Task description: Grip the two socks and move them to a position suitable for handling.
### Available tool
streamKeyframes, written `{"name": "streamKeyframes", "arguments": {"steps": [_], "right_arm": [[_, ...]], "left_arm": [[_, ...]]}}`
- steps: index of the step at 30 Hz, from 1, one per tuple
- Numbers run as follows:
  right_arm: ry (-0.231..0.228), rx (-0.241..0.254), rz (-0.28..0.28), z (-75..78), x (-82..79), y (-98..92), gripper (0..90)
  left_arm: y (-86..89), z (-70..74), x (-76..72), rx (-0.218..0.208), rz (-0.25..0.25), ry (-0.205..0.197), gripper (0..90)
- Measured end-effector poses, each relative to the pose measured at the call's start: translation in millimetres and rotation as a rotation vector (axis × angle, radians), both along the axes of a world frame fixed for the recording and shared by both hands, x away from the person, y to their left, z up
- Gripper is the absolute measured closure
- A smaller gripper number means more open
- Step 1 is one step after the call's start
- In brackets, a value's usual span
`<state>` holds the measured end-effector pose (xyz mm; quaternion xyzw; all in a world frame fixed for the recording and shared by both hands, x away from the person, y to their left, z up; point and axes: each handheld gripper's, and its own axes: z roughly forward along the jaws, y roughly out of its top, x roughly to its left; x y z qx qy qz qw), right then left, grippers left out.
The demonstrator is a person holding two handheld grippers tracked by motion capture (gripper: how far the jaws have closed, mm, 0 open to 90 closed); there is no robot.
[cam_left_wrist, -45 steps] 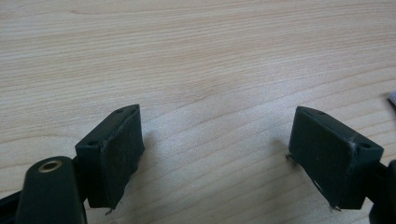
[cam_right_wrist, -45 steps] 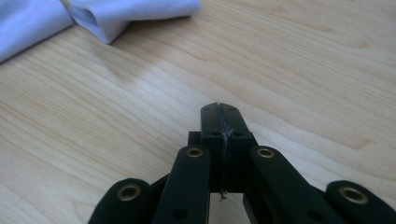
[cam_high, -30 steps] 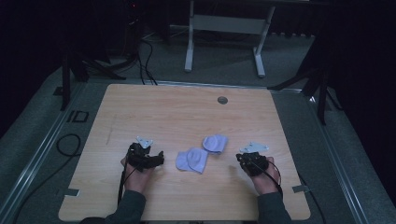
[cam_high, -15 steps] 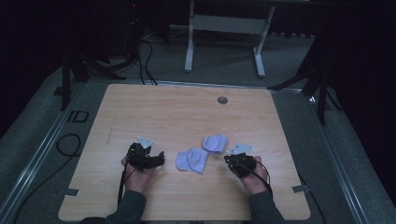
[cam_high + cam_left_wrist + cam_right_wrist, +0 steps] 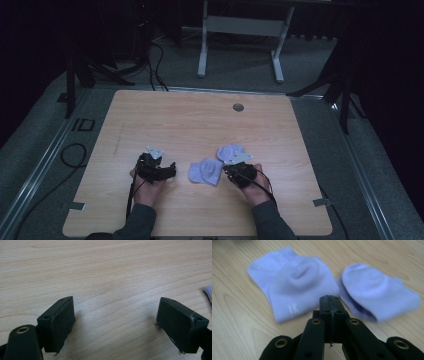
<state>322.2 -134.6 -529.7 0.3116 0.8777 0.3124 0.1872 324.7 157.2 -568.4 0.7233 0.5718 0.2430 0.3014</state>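
Right tool [image 5: 239,168] shifted left, jaws closed beside socks [image 5: 294,282]; left tool [image 5: 122,317] open over bare table [image 5: 200,120].

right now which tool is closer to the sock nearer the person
The right tool: it sits just beside that sock, jaws shut, with a small gap. The left tool is farther off on the sock's other side, jaws open over bare table.

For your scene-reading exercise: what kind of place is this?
Probably a lab or studio set up for recording: a wooden table on grey floor, dark stands around it, and cables trailing across the floor.
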Motion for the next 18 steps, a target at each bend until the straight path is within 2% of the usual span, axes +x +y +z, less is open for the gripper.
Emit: {"name": "streamKeyframes", "arguments": {"steps": [4, 8, 12, 18], "right_arm": [[0.001, -0.004, 0.012, -1.7, 7.1, 11.3, 89.9], [0.028, -0.012, 0.01, -10.2, 14.5, 18.2, 89.9], [0.046, -0.03, 0.01, -19.7, 15.3, 22.2, 89.9], [0.05, -0.03, 0.013, -19.7, 12.0, 24.0, 89.9]], "left_arm": [[0.1, 0.1, 0.0, 0.001, -0.001, 0.001, 15.2], [0.1, 0.1, 0.0, 0.001, -0.001, 0.001, 15.2], [-0.1, 0.0, -0.1, -0.002, -0.003, -0.001, 16.1], [-0.5, 0.3, -0.8, 0.0, -0.009, -0.004, 17.8]]}}
